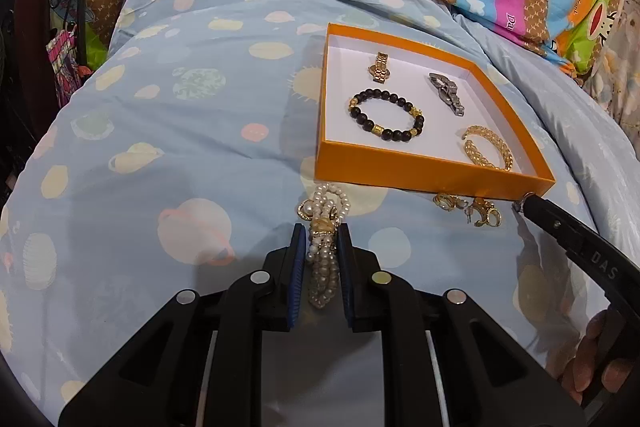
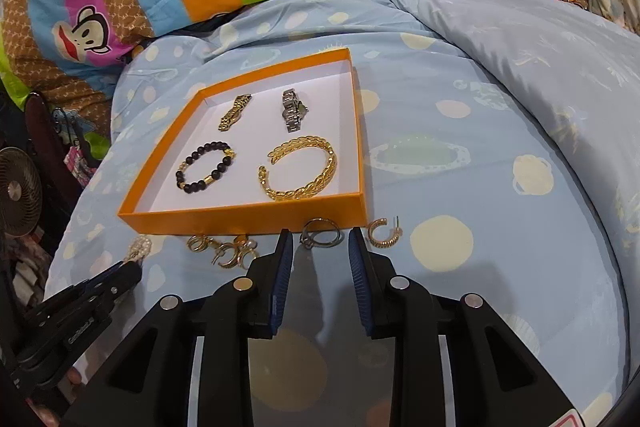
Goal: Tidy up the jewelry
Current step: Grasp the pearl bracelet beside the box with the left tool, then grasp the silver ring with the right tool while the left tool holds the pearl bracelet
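While four pieces sit boxed: orange box [image 2: 248, 215] on the bed holds gold watch [image 2: 234, 111], silver watch [image 2: 293, 109], bead bracelet [image 2: 205, 167], gold bangle [image 2: 300, 169].
Left gripper [image 1: 323, 239]: jaws pinching the pearl bracelet [image 1: 322, 227], just short of the box.
Right gripper [image 2: 320, 243]: jaws spread around a thin ring [image 2: 322, 233].
Still loose: gold earrings [image 2: 224, 249], hoop earring [image 2: 382, 231].
Verdict: roughly halfway, I'd say.
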`<state>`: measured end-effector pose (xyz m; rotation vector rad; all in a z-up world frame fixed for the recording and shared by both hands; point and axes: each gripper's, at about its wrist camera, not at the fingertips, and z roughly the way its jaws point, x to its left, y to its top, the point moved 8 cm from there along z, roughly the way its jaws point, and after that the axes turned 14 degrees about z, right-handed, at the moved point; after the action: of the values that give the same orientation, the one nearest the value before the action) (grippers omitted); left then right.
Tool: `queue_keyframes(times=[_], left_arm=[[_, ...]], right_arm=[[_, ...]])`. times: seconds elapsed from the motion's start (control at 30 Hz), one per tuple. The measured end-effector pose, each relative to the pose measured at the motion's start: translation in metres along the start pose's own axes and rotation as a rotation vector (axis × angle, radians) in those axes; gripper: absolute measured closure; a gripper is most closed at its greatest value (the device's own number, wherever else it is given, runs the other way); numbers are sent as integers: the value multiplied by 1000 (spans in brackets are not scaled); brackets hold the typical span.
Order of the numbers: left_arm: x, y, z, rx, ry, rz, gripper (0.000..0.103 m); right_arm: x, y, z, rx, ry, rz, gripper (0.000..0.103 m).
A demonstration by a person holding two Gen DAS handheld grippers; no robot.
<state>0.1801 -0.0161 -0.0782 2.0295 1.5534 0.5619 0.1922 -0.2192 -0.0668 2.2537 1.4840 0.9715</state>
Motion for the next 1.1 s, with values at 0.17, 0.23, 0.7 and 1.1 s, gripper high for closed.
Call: queue_keyframes(times=[0.17,0.23,0.7,1.1], left_arm=[[0,0,0,-5,-4,-1,88],[0,0,0,-6,-8,-4,88],[-1,1,-2,-22,-51,-11,88],[-16,0,-29,-93,-130,32,91]], right_arm=[[1,2,6,13,-8,-6,76],[1,2,7,16,-9,-6,76],[7,-6,-7,-22,30,-26,82],[7,-21,-39,-64,93,-5,82]])
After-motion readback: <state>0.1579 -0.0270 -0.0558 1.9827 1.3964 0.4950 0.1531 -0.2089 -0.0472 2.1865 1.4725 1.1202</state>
